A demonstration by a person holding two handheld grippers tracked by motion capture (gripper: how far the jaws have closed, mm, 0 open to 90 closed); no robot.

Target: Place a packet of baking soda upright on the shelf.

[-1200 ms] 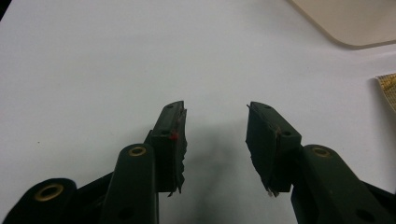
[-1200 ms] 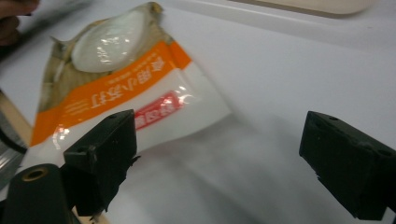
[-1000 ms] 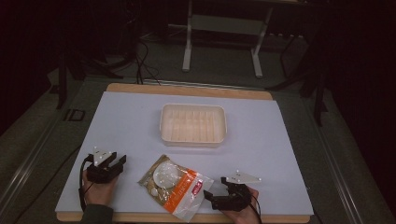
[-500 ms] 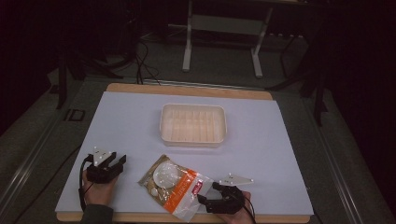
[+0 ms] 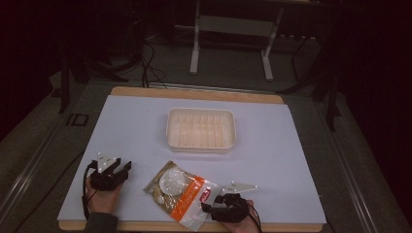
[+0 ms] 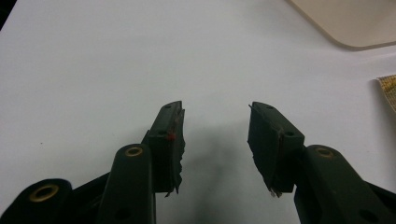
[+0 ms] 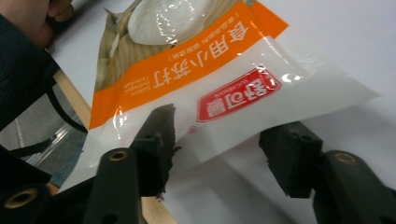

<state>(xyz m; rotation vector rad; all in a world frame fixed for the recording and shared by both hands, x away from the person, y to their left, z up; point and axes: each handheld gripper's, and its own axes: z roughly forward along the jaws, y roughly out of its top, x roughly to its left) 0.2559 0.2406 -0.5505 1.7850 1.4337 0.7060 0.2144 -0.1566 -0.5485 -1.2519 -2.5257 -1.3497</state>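
High view: white table [image 5: 291,145] w/ wood edging, dark room around it. A cream tray [image 5: 201,129] sits near the table's centre. At abt 6 o'clock from the tray, close to the near edge, lies a flat food bag [image 5: 180,192], clear plastic w/ an orange band and a red label, tilted so its sealed end points to 5 o'clock. Left gripper [image 5: 122,168] rests on the table at 9 o'clock from the bag, apart from it, held in a hand [image 5: 103,196]. Right gripper [image 5: 208,205] is at the bag's 5 o'clock corner, at the table's near edge. Left gripper view: jaws spread wide over bare table, nothing between them; tray corner at 1 o'clock, bag edge at 3 o'clock. Right gripper view: jaws have just been closing and stand abt half spread, w/ the bag's [image 7: 224,88] sealed white end lying between them. One jaw overlaps the bag's edge, the other stands clear of it, so no pinch yet. A sleeve [image 7: 18,70] shows at 10 o'clock.
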